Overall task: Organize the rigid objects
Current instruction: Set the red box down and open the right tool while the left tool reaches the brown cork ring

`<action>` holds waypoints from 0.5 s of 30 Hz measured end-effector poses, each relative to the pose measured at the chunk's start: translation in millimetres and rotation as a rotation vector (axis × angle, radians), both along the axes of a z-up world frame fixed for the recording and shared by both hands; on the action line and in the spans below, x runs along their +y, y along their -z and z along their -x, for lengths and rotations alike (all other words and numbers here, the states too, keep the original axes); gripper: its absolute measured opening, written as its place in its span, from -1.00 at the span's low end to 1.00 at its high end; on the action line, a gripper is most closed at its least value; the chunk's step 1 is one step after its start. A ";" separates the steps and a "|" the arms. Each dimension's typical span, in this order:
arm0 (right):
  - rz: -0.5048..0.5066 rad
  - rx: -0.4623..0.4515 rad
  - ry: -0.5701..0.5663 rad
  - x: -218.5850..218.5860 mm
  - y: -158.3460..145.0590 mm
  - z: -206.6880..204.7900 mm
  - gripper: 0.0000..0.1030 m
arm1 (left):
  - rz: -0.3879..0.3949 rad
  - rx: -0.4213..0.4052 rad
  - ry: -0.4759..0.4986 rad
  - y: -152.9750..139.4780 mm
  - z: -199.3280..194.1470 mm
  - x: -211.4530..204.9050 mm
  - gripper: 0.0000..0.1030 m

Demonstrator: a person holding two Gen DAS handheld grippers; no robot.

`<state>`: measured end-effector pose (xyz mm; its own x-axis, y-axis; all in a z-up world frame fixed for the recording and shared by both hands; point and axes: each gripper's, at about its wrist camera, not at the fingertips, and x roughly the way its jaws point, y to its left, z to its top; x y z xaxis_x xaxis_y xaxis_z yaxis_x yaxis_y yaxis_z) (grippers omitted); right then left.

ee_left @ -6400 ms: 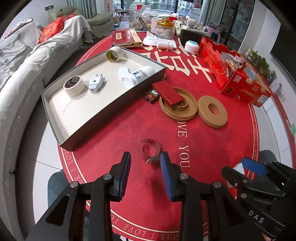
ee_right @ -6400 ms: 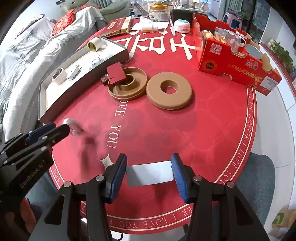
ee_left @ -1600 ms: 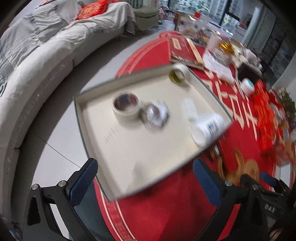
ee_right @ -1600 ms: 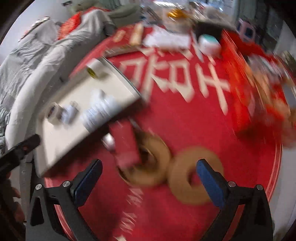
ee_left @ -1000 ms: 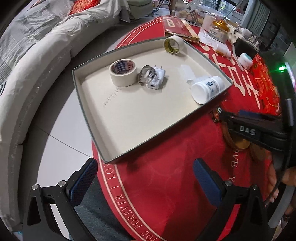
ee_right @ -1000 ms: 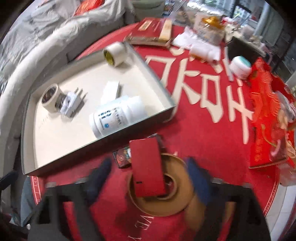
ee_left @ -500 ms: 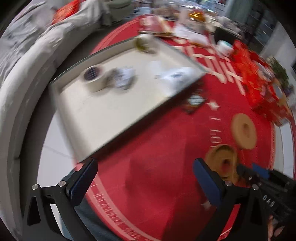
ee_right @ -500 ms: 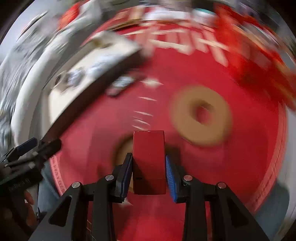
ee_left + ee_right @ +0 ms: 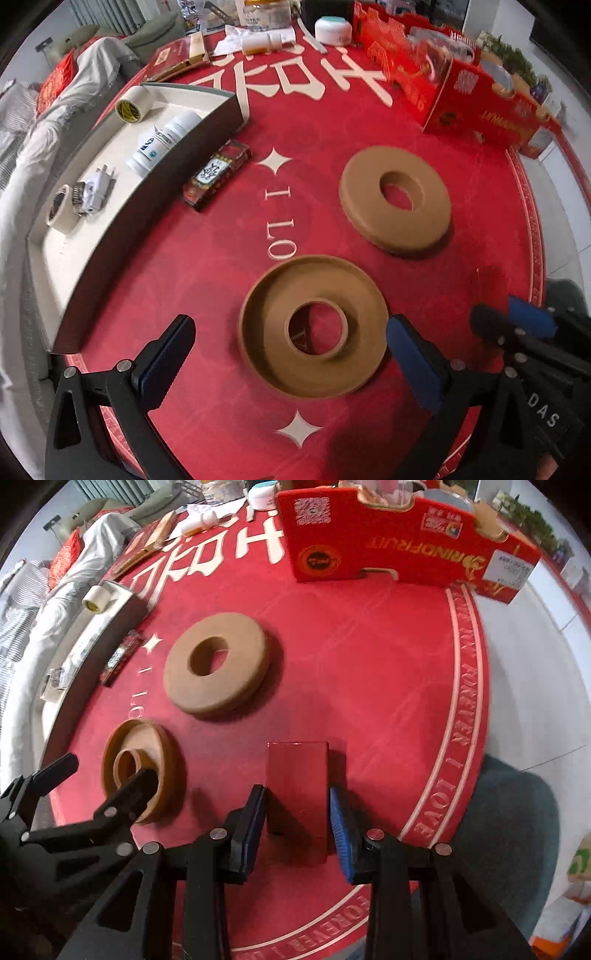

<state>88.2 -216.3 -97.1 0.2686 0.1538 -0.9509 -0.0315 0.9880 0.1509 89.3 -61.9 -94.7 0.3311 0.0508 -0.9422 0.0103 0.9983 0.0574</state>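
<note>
My right gripper [image 9: 296, 795] is shut on a flat red box [image 9: 297, 768], pads pressing on its two long sides just above the red tablecloth. My left gripper [image 9: 288, 325] stands wide open, one finger on each side of the brown ring dish [image 9: 258, 325], with no contact visible. A brown ring lid [image 9: 395, 199] lies flat beyond the dish. A small dark red pack [image 9: 216, 171] rests against the grey tray [image 9: 147, 177]. The tray holds two tape rolls, a white bottle [image 9: 162, 142], a white plug and a metal clamp.
A large red gift carton [image 9: 388, 546] stands at the table's far right. Jars, a red flat box and papers crowd the far edge. The round table's rim [image 9: 461, 738] curves close on the right, with a grey seat beyond. A sofa lies to the left.
The right gripper shut on the red box, took it off the ring dish and carried it to the near right. The left gripper swung from the tray over to the ring dish.
</note>
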 end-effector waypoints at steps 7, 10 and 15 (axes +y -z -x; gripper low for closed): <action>0.017 -0.020 -0.018 0.4 -2.9 -3.4 -0.27 | 0.083 -0.003 -0.023 8.3 -3.8 7.2 1.00; 0.032 -0.017 -0.011 1.2 0.0 -6.8 -0.10 | 0.151 0.003 -0.054 14.0 -5.1 12.1 1.00; 0.092 -0.034 -0.037 3.3 1.7 -5.3 -0.08 | 0.045 0.016 0.030 15.3 -0.1 -2.0 1.00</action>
